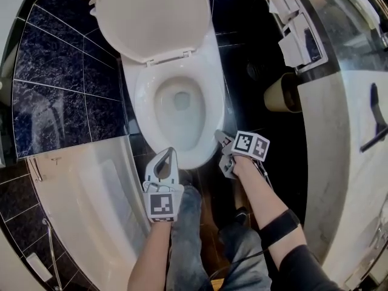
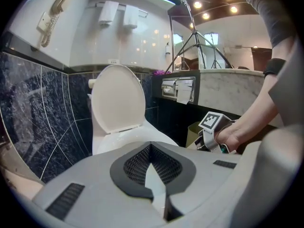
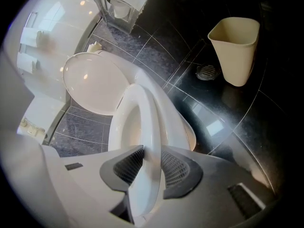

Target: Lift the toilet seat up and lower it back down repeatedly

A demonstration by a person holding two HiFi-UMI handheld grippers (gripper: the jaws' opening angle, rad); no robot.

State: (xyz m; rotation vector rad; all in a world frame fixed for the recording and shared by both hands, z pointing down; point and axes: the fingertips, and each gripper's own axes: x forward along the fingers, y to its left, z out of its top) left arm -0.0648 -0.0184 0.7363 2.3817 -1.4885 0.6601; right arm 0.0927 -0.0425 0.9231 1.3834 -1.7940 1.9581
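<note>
While the lid (image 1: 151,17) stands upright, right claw (image 3: 152,150) clamps the toilet seat (image 3: 142,108) at its front edge over the bowl (image 3: 181,126); left claw (image 2: 151,145) closed, empty; beige bin (image 3: 236,46) on dark floor (image 3: 266,118), contents unseen.

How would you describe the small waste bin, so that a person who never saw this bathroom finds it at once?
Start at the white toilet and look across the black floor toward the marble counter. There stands the bin, beside a round floor drain. It is the only beige, open-topped container on the dark tiles.
</note>
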